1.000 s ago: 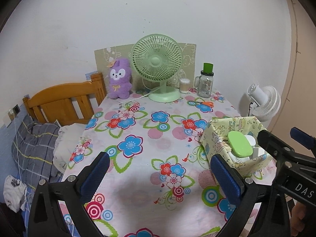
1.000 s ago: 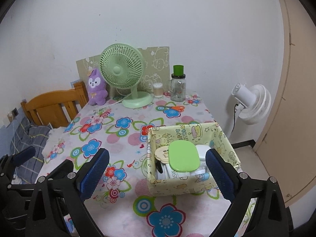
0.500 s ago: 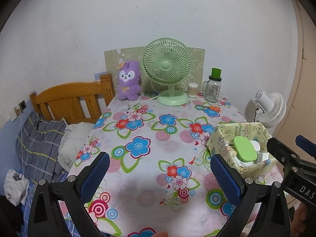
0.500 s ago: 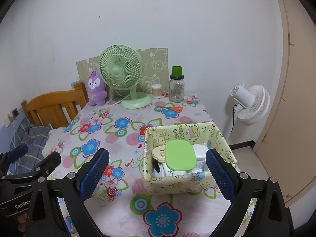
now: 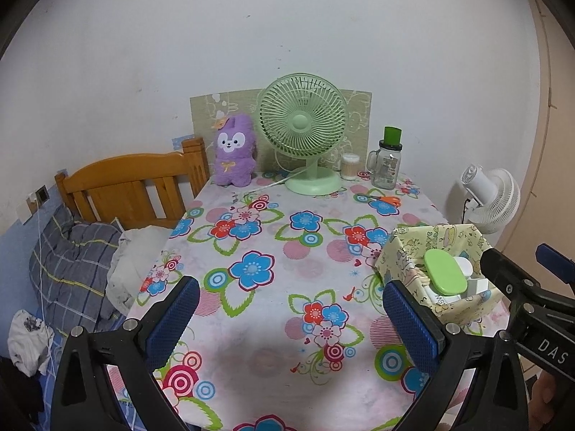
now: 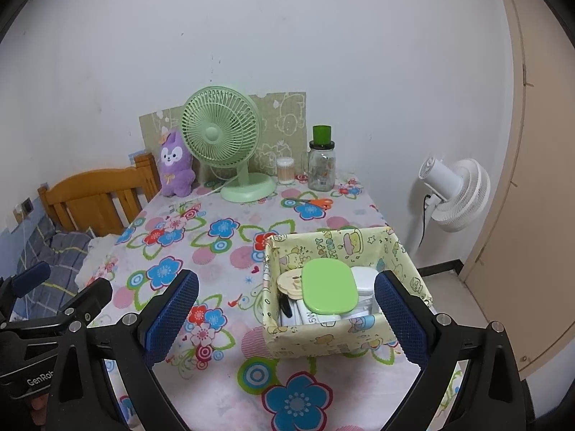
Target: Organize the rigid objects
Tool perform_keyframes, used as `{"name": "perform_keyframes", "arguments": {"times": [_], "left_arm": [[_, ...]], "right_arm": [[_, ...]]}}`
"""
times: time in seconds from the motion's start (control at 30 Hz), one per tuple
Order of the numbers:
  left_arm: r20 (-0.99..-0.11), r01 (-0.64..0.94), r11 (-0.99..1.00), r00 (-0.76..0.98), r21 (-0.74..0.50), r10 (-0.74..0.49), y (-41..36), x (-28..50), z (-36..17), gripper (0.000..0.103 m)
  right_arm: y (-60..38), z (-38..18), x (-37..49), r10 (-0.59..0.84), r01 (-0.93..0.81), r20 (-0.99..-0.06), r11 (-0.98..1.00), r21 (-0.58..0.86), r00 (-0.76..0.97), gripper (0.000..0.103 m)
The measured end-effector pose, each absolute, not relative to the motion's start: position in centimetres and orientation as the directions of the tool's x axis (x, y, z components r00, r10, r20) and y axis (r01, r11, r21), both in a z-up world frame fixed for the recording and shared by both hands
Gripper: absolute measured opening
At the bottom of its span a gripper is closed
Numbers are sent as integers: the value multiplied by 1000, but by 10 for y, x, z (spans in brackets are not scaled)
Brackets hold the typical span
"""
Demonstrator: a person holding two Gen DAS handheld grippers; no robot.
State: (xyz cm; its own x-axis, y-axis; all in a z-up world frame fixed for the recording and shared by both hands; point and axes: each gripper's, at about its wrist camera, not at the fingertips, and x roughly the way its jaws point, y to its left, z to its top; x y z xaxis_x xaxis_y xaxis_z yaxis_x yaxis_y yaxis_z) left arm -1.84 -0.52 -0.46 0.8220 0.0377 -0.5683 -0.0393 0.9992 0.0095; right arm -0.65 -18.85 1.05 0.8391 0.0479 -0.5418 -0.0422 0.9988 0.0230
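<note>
Both the left gripper and the right gripper hang above the flowered table with jaws spread wide, holding nothing. The yellow box sits near the table's right edge, with a green case lying on top of the other items inside it.

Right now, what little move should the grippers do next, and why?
Probably reach the right gripper toward the orange-handled scissors near the glass jar. Both grippers are open and empty, the yellow box already holds items, and the scissors lie loose on the table.
</note>
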Motion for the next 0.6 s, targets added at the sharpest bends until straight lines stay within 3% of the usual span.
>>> {"name": "perform_keyframes", "arguments": {"times": [0.6], "left_arm": [[-561,-38,999,828,-6,29,-2,-16,-5,103]], "right_arm": [[-183,15,-8,30,-30,-518,1000,9,855,100]]}}
